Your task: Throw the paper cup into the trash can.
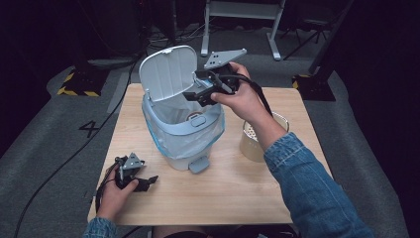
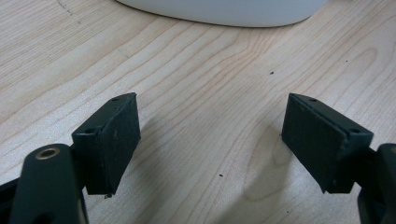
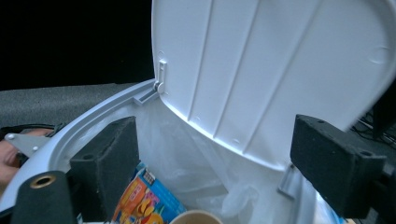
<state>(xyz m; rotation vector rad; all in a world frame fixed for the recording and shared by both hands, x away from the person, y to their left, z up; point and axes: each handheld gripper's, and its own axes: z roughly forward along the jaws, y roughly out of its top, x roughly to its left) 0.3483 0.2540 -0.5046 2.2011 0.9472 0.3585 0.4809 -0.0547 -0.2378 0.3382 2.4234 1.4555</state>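
Over the bin (image 1: 181, 134) we hold our right gripper (image 1: 195, 95) open and empty, its 2 jaws angled down at the cup (image 3: 196, 218) and packet (image 3: 149, 200) directly below.

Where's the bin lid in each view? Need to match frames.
High view: bin lid stands open, upper centre-left, behind the bin's mouth.
Left gripper view: no lid; a white base at the top edge, probably the bin's.
Right gripper view: lid underside across the upper right.
Shared landmark: clear bag liner in the bin.
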